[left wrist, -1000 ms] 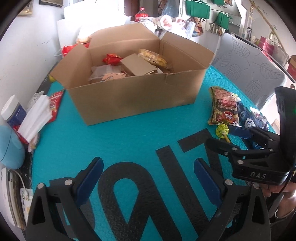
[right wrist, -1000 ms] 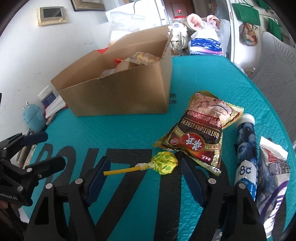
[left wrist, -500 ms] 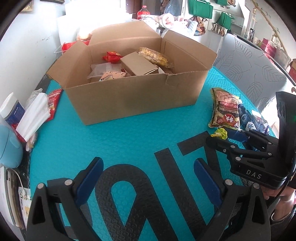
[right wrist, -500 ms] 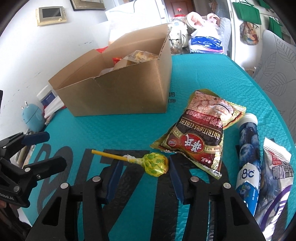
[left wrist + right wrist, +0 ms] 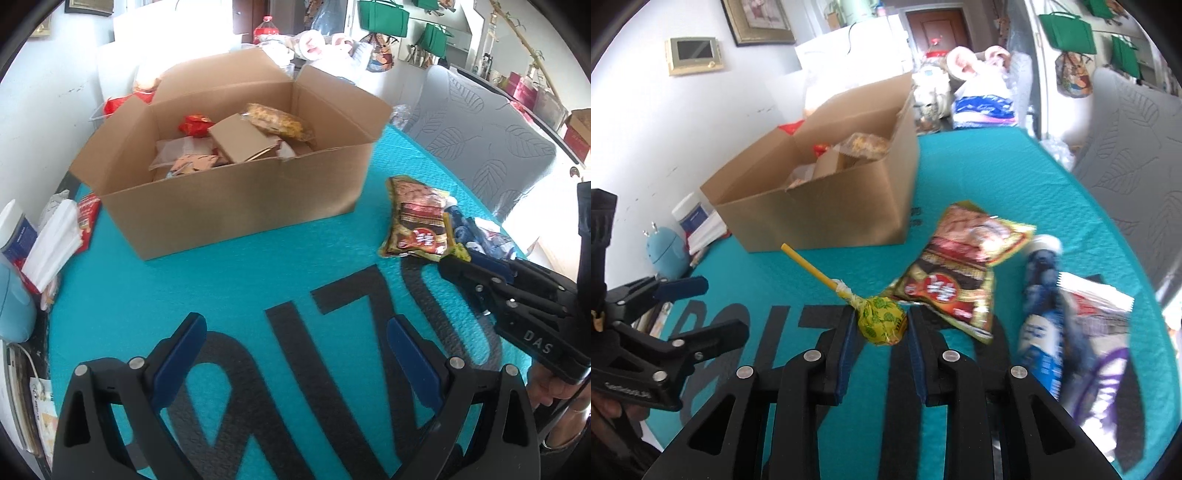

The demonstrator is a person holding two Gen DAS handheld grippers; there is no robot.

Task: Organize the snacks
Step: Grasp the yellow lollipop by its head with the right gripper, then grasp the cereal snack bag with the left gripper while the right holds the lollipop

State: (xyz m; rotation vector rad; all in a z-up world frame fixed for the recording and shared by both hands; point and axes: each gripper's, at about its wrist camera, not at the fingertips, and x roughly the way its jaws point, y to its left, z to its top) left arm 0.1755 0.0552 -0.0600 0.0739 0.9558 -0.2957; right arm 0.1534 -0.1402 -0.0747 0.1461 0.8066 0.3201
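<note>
Pinching the yellow-wrapped lollipop (image 5: 882, 325) in my right gripper (image 5: 881, 326), jaws just closed tight on its head, stick angling up toward the cardboard box (image 5: 827, 210). It's lifted just off the teal mat (image 5: 997, 177), with the cereal snack bag (image 5: 960, 269) right beside it and a blue tube (image 5: 1039, 306) past that. My left gripper (image 5: 291, 358) hangs spread wide with nothing between its pads, in front of the snack-filled box.
</note>
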